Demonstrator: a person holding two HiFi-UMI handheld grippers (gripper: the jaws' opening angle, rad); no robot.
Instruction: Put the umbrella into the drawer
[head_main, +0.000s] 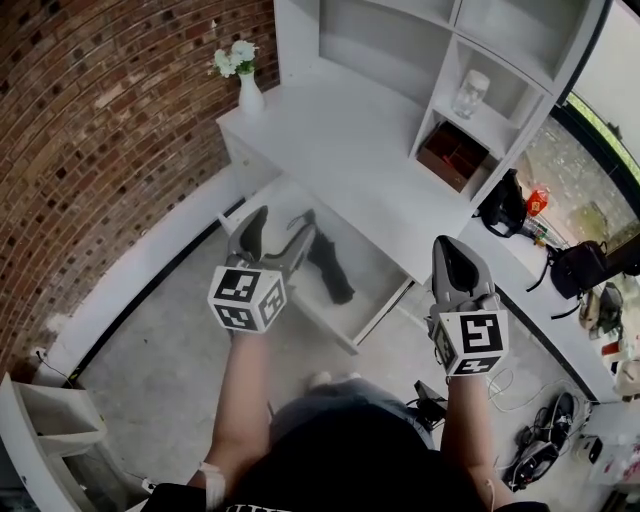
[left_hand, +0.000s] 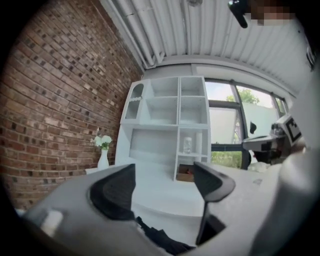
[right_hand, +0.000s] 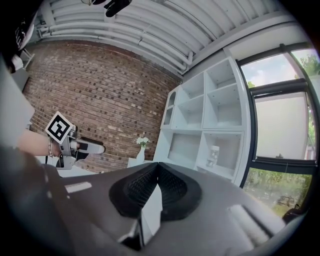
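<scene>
The black folded umbrella (head_main: 328, 265) lies in the open white drawer (head_main: 335, 328) under the desk top. My left gripper (head_main: 285, 222) hangs above the drawer's left part, open, with nothing between its fingers. In the left gripper view the jaws (left_hand: 162, 172) stand wide apart and a bit of the umbrella (left_hand: 162, 241) shows below them. My right gripper (head_main: 447, 250) is to the right of the drawer, over the desk's front edge, shut and empty. The right gripper view shows its pads (right_hand: 157, 167) pressed together, and the left gripper (right_hand: 92, 148) off to the left.
A white desk (head_main: 340, 150) stands against the brick wall (head_main: 110, 120), with a vase of white flowers (head_main: 246, 78) on it. A shelf unit holds a glass jar (head_main: 470, 92) and a brown box (head_main: 452, 154). Bags (head_main: 505, 205) and cables lie on the floor at right.
</scene>
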